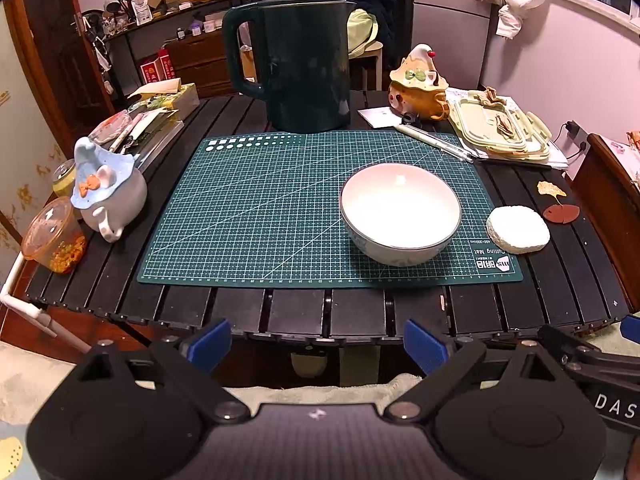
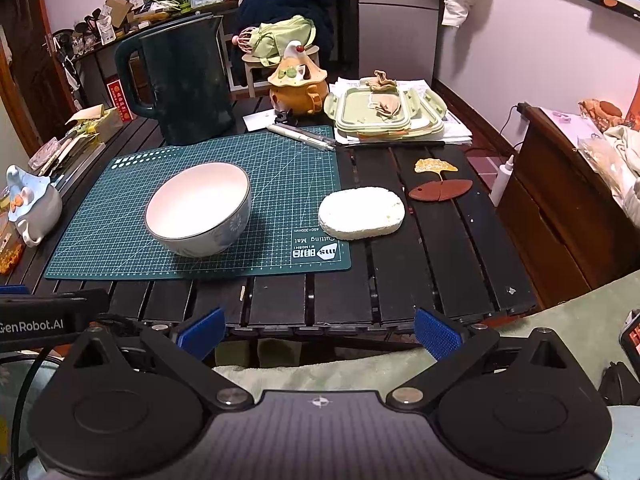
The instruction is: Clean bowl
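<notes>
Hovering before the table, both grippers (image 1: 318,344) (image 2: 318,334) spread wide, bowl (image 1: 400,212) untouched.

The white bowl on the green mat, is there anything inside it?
The bowl looks empty: its pale inside shows only a small glare spot, with no food or water visible. In the right wrist view its near wall hides the part of the inside closest to the camera.

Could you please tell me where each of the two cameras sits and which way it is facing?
Left wrist: on the left gripper, short of the table's near edge, facing the bowl and kettle; own open blue fingers show.
Right wrist: on the right gripper, further right, facing the sponge; own open fingers show.
Both see bowl, sponge, kettle, cutting mat.
</notes>
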